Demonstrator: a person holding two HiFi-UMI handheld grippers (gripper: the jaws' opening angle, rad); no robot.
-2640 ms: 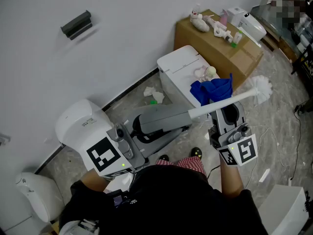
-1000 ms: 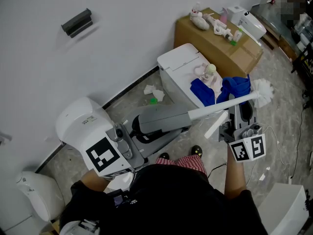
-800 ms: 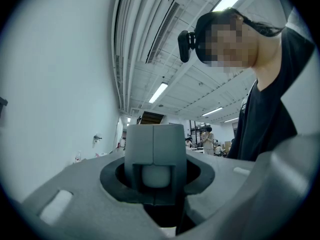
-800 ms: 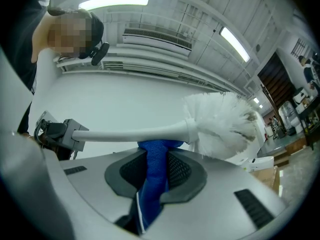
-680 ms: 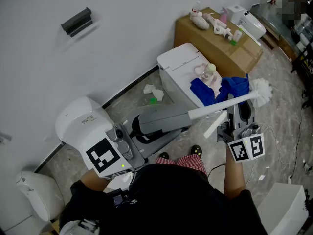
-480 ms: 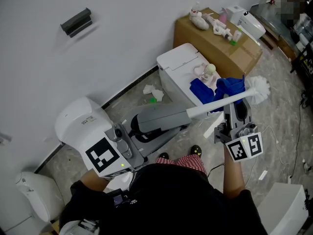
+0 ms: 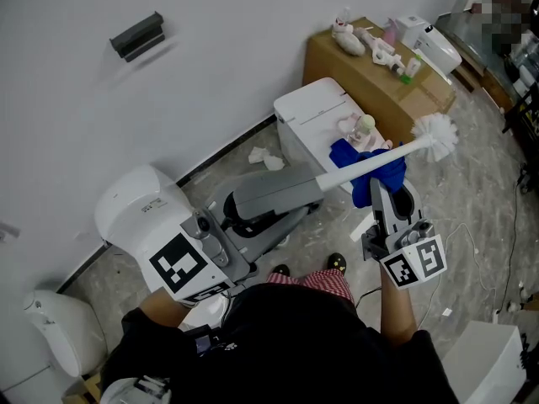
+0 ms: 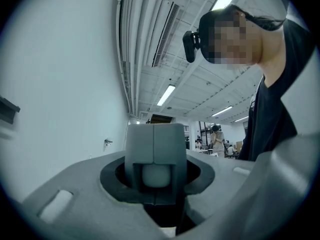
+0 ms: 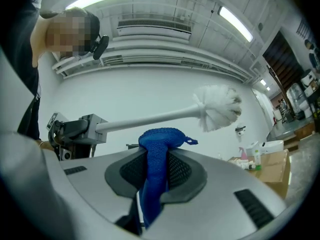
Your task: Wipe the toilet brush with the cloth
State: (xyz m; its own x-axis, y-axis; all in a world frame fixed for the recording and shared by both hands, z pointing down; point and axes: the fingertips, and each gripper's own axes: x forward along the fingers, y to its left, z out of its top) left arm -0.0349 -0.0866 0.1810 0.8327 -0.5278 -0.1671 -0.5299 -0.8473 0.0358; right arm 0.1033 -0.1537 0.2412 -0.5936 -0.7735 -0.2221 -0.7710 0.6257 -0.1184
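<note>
Over the floor beside the white cistern, the head view shows the toilet brush held out in the air, nearly level, with its bristles toward the cardboard box by the wall. The left gripper has the handle's end. The right gripper brings the blue cloth up against the middle of the shaft. I'd judge the wipe about halfway: the cloth sits mid-shaft and the stretch toward the bristles is yet to cover, though nothing shows which parts are clean.

From the left gripper view comes what the head view hides. The jaws are clamped snugly around the rounded white handle butt, with no gap beside it.

From the right gripper view, the jaws pinch tight on a fold of the cloth, which humps up just under the shaft. Whether it touches there I can't tell. Only this view shows the bristle head side-on and clear against the wall.
</note>
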